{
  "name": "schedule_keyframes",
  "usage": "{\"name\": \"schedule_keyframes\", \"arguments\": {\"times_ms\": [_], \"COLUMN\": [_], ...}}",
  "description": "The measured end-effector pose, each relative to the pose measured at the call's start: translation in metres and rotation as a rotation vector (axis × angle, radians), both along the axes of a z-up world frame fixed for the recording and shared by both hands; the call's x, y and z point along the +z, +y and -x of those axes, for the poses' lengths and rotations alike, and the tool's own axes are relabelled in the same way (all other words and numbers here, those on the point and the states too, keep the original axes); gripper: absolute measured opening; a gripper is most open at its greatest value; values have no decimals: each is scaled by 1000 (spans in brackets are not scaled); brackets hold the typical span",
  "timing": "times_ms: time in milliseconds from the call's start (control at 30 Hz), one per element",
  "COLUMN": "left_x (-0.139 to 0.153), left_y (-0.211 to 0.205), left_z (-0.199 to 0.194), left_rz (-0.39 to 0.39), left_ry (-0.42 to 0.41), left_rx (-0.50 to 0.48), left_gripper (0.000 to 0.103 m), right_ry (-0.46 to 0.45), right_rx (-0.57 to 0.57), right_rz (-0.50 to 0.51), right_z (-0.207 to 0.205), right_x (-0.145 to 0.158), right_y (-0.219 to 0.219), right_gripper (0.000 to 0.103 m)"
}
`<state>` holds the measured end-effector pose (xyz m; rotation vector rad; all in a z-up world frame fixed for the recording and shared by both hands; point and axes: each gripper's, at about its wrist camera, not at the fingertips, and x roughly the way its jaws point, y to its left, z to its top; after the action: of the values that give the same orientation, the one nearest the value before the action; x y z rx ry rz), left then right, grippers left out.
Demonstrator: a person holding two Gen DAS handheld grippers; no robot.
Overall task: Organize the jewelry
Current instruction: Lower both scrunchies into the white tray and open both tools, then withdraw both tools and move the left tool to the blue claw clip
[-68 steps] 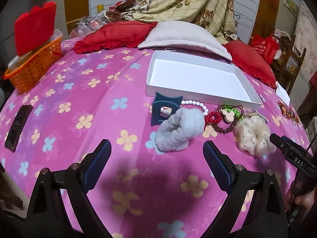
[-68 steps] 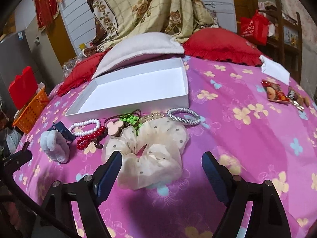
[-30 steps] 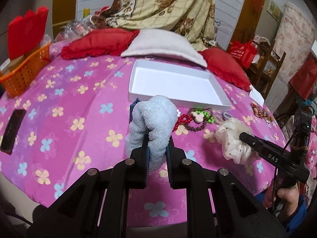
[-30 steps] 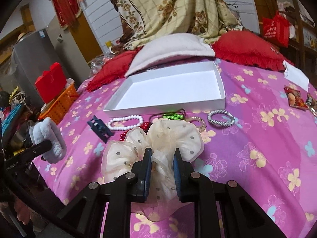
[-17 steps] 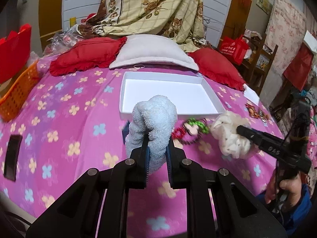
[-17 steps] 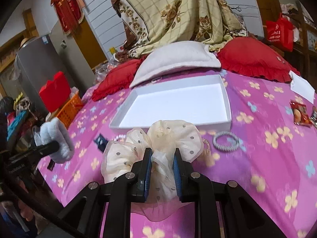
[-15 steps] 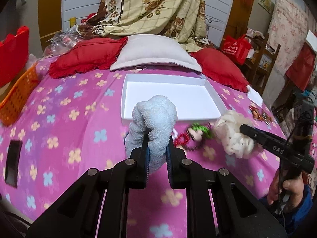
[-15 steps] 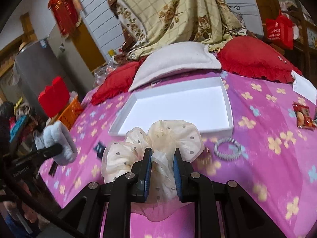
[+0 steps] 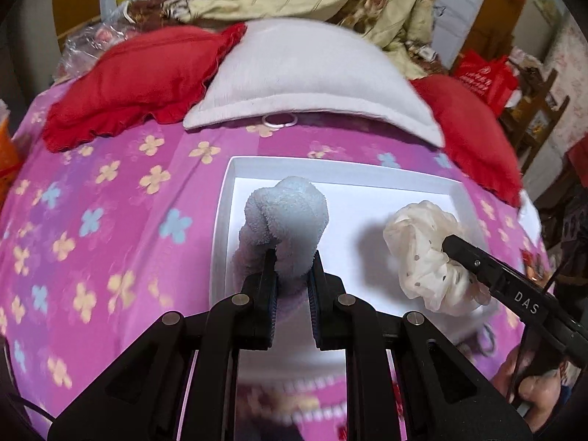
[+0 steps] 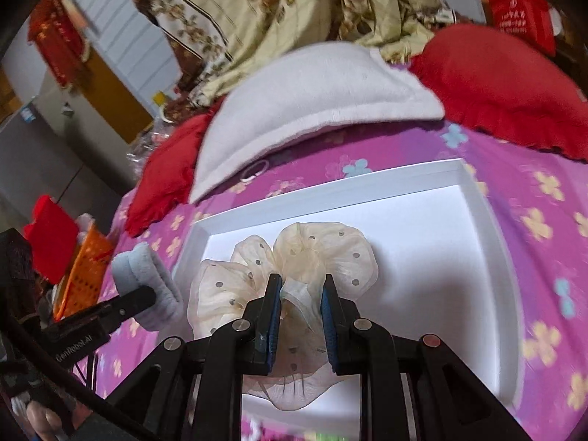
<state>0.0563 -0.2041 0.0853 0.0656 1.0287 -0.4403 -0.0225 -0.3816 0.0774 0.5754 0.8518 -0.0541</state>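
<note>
Two grippers, each clamped on a hair tie, above the white tray (image 9: 220, 228). Left gripper (image 9: 292, 257) pinching a fluffy pale-blue scrunchie (image 9: 286, 220), near the tray's left wall. Right gripper (image 10: 301, 286) squeezing a cream dotted scrunchie (image 10: 305, 246), over the tray's middle. Beyond the tray, a white pillow (image 9: 305, 73) between red cushions (image 9: 136, 73), all on a pink flowered bedspread (image 9: 110, 220).

Left tool (image 9: 292, 257), fingers (image 9: 265, 286) closed on a pale blue fluffy scrunchie (image 9: 286, 228), held aloft, pointing forward. Right tool (image 10: 300, 286), fingers (image 10: 330, 312) clamped on a cream dotted scrunchie (image 10: 294, 257), level beside left tool. Bare hand (image 9: 533, 386) gripping right tool's handle.
</note>
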Motion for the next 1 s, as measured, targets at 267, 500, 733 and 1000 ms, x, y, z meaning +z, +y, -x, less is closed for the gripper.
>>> {"name": "schedule_keyframes", "arguments": {"times_ms": [267, 500, 733, 1000], "left_x": [-28, -7, 36, 66], "left_y": [-12, -3, 15, 90], "left_z": [-49, -39, 8, 117], "left_rz": [-46, 65, 100, 114], "left_ry": [40, 42, -14, -158], "left_rx": [43, 16, 2, 124], "left_gripper": [18, 42, 42, 58], "right_ry": [56, 30, 10, 77], "right_rx": [-3, -8, 36, 96], "right_rz": [-23, -16, 21, 59], "right_z": [-53, -51, 0, 23], "right_x": [-29, -23, -6, -31], "right_y": [-4, -4, 20, 80], "right_gripper": [23, 50, 55, 56]}}
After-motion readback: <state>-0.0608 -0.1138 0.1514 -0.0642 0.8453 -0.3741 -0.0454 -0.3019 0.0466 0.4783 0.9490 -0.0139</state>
